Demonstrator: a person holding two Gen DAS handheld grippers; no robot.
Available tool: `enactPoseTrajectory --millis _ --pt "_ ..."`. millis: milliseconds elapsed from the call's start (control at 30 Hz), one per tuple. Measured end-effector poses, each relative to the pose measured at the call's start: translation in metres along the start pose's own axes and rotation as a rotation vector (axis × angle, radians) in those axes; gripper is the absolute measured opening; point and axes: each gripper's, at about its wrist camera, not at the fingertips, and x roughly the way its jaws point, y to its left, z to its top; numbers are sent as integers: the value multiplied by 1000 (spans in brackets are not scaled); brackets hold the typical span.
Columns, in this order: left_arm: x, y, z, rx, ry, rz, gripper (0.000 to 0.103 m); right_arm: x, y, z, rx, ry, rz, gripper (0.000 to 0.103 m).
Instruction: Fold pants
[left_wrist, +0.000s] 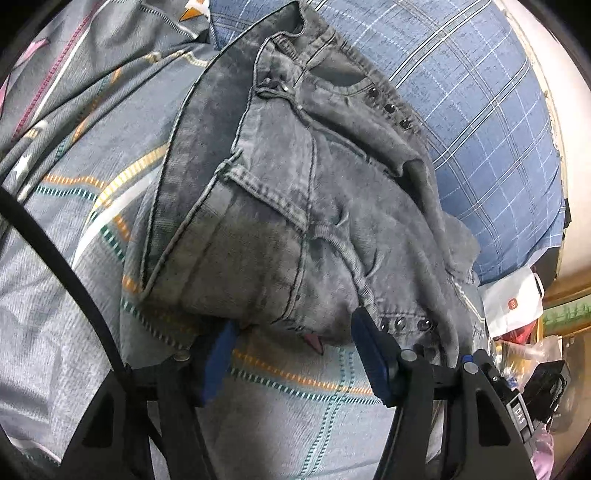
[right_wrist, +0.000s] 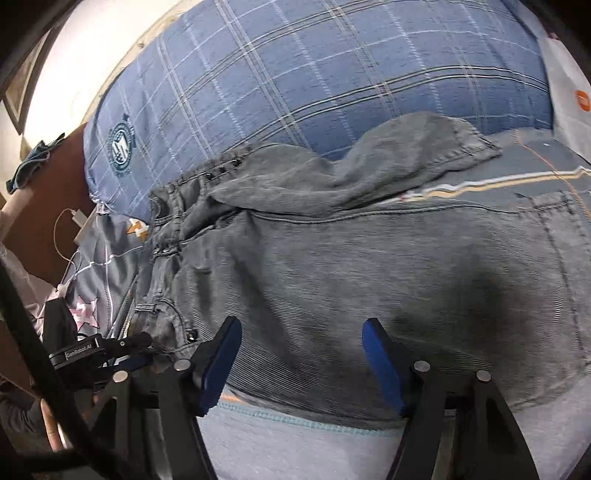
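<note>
Both wrist views close, angled down, sharing pants (left_wrist: 280, 206)

dim indoor light, bright glare top corner, fisheye-warped edges.

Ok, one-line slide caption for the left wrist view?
Open left gripper poised at crumpled grey denim pants on striped bedding, blue plaid pillow behind.

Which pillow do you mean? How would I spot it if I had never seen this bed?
Look at the bed's gray striped sheet, then the gray jeans lying on it. The blue plaid pillow sits right behind the jeans; only it has a round crest badge.
</note>
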Motion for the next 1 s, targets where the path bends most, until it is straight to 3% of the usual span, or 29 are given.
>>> enactPoseTrajectory --millis 67,167,400,500,600,700,733,767,867,933,1000 --pt "0 2 5 -14 -15 39 27 8 6 1 -6 12 12 61" --pt "-12 17 9 -87 -53 -10 23 21 13 0 -3 35 33 59" --pt "-91 15 5 -37 -246 24 21 33 28 0 -64 103 41 59" --pt "-86 33 12 -98 -222 70 21 47 32 -5 -93 163 -3 60" --pt "-64 29 11 -98 -161 159 22 47 42 -6 -153 155 -42 60" --pt "-71 5 3 -35 -228 148 35 33 43 2 -130 104 10 60" --pt "-78 -4 1 5 -259 144 49 28 42 5 -119 86 22 63" --pt "-83 -10 0 34 -281 146 61 20 40 10 -100 56 42 69" --pt "-109 -34 -9 119 -424 208 77 -7 29 26 -21 -35 109 86" --pt "-122 -44 -9 128 -469 210 85 -28 21 35 23 -82 119 90" --pt "-126 -61 -3 162 -449 130 85 -41 15 51 40 -98 136 90"
